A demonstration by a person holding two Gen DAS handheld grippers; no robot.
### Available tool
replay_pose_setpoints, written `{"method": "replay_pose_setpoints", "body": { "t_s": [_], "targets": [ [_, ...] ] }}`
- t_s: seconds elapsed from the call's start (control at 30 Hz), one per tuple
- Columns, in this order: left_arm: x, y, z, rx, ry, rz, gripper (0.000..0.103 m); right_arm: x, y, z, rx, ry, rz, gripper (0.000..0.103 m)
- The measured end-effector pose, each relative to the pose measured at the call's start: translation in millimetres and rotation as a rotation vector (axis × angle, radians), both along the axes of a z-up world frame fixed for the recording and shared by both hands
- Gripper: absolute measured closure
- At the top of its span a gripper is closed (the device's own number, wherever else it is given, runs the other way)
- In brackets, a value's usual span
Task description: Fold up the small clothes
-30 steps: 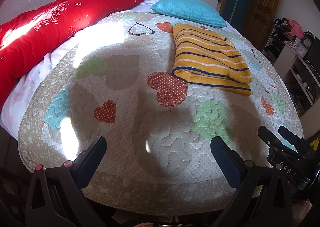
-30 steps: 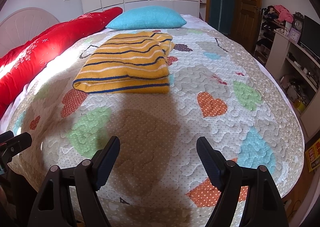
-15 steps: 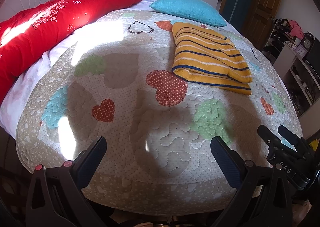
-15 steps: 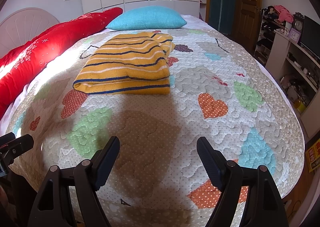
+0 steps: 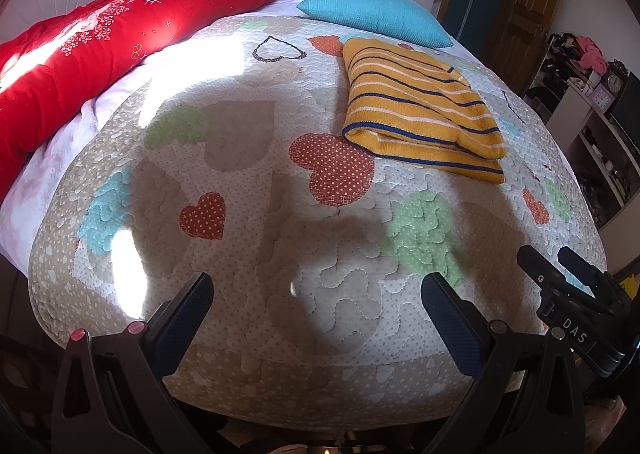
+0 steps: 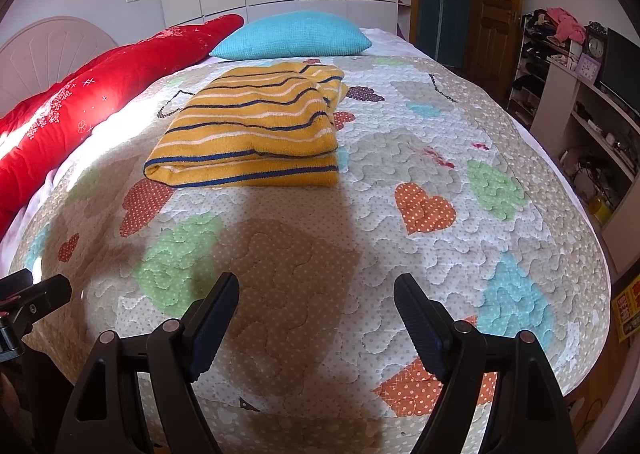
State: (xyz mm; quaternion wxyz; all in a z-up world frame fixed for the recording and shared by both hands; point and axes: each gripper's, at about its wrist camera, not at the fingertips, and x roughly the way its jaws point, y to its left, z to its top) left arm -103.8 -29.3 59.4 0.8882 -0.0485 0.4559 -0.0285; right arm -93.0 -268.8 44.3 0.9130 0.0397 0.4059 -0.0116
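Note:
A yellow garment with navy and white stripes [image 5: 416, 113] lies folded in a thick rectangle on the heart-patterned quilt [image 5: 248, 213], toward the far middle of the bed; it also shows in the right wrist view [image 6: 256, 133]. My left gripper [image 5: 316, 294] is open and empty, held back over the bed's near edge, well short of the garment. My right gripper [image 6: 316, 294] is open and empty too, also over the near edge. The right gripper's tips show at the lower right of the left wrist view [image 5: 560, 266].
A red duvet [image 5: 88, 53] lies along the left side and a turquoise pillow [image 5: 376, 15] at the head of the bed. Shelves with clutter and clocks [image 6: 580, 93] stand to the right, a wooden door [image 6: 496, 1] behind.
Both grippers have pulled back slightly toward the foot of the bed and stay open. The folded garment has not moved.

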Motion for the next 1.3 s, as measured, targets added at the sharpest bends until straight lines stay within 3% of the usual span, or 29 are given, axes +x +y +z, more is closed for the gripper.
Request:
{"method": "replay_pose_setpoints", "body": {
  "t_s": [1.3],
  "targets": [
    [2.9, 10.9, -13.8, -0.008, 0.035, 0.035, 0.0, -3.1, 6.0, -3.3, 0.003, -0.008, 0.002, 0.017]
  ]
}}
